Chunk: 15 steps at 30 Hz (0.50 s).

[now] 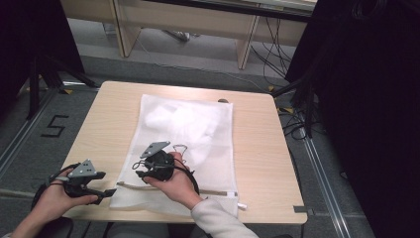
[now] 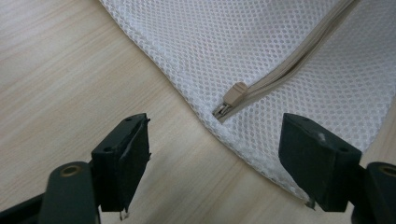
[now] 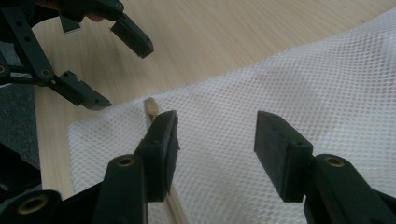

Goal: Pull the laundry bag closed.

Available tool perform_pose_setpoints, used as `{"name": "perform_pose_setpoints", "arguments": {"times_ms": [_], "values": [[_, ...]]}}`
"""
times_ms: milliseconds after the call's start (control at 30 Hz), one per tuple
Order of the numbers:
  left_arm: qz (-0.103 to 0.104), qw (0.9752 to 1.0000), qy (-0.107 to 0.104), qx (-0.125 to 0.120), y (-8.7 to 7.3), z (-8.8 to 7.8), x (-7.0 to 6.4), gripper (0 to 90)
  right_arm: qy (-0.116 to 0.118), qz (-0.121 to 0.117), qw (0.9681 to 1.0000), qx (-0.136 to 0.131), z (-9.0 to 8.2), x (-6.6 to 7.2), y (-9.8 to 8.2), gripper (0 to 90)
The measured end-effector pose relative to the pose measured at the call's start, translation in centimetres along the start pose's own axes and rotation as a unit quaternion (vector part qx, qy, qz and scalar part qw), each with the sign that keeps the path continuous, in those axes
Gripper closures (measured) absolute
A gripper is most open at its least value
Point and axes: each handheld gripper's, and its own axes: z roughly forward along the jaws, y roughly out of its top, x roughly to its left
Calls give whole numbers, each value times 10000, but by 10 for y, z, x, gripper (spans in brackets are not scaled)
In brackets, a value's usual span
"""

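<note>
Hovering with its jaws spread wide and nothing between them, the right gripper [image 1: 140, 174] sits low over the near edge of the mesh laundry bag [image 1: 184, 148]; in its own view the left jaw stands just beside the beige zipper [image 3: 159, 163], whose line runs up to the zipper pull [image 3: 150, 105] near the bag's corner. The left gripper [image 1: 110, 192] is likewise open and holding nothing, its jaws framing the same corner from the table side, with the pull [image 2: 233, 94] lying on the mesh a little ahead of the jaws (neither pad touches the fabric, as far as the left gripper view shows).

Outward from there, the bag lies flat on the wooden table [image 1: 257, 144], its zipper edge toward the person, and something white and soft [image 1: 183, 124] shows through the mesh in the far half. The zipper looks closed along the stretch that can be seen, with the slider parked at the left end.

Judging from this, the step in hand is the approach to the zipper: both hands are lining up at the near-left corner, and no grip has been taken yet. The next move probably calls for one gripper to pinch the mesh just beside the slider to hold the bag still, while the other closes on the small pull tab itself. That tab is thin and lies flat, so the jaws would need to come down low and square to it, or they will catch only mesh.
</note>
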Motion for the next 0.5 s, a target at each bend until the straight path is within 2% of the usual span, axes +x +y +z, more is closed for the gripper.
{"name": "perform_pose_setpoints", "arguments": {"times_ms": [100,133,167,233,433,467,500], "values": [[10,10000,-5,15,0,0,0,241,111,111,9998,87,8,3,0,523],[155,9999,-4,26,0,0,2,241,111,111,9998,87,8,3,0,523],[125,9999,-8,31,0,0,1,241,130,38,9999,81,11,3,0,524],[156,9999,-23,36,0,0,2,241,173,87,9997,123,18,5,1,528],[155,9998,-22,86,0,0,1,241,273,40,9994,220,28,9,4,563],[215,9997,14,88,1,1,3,241,262,120,9991,307,28,11,5,571],[221,9997,18,89,1,1,3,242,314,26,9991,296,32,11,6,574]]}}
